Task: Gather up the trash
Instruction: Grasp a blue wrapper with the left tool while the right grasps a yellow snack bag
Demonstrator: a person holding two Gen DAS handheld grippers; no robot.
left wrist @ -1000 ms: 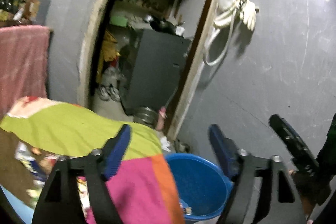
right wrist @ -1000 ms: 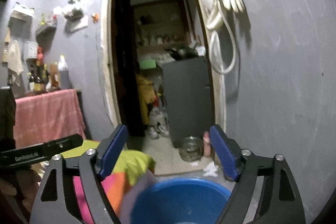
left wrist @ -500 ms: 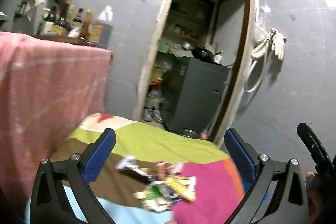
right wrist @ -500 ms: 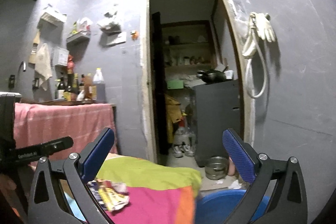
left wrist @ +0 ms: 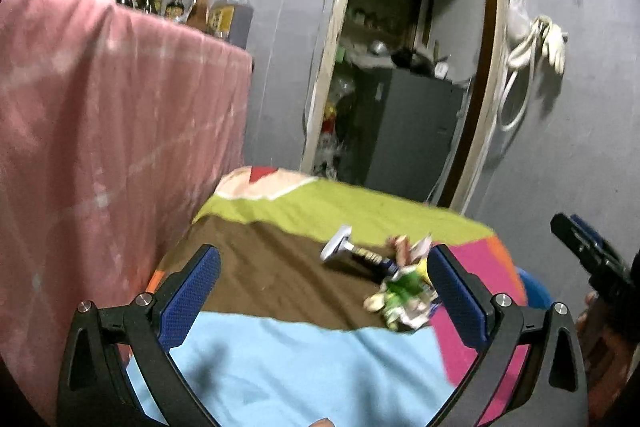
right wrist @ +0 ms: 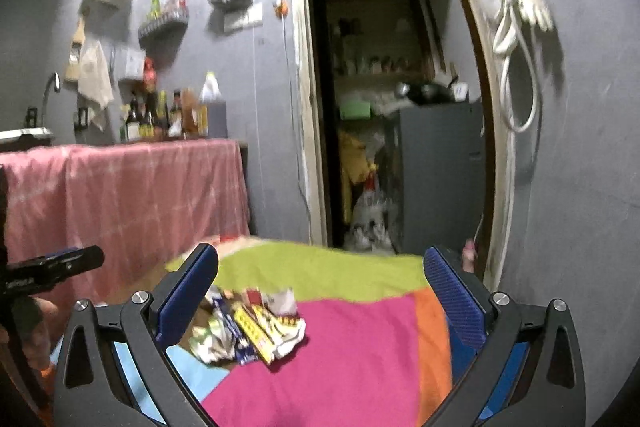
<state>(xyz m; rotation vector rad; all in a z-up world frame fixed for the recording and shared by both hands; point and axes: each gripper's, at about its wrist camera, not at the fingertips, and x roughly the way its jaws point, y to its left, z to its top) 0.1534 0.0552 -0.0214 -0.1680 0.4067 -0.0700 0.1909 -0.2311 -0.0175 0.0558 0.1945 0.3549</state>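
Dim indoor light, motion blur throughout, strong fisheye bending, dark vignette at corners

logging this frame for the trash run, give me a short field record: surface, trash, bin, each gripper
surface: table under a patchwork cloth of green, brown, pink, orange and light blue panels
trash: pile of crumpled wrappers lying where the brown, pink and light blue panels meet; also seen in the left wrist view
bin: blue tub, only a sliver showing past the cloth's right edge
left gripper: open, nothing between its jaws
right gripper: open, empty, above the cloth short of the pile
backdrop: pink-draped counter with bottles, open doorway
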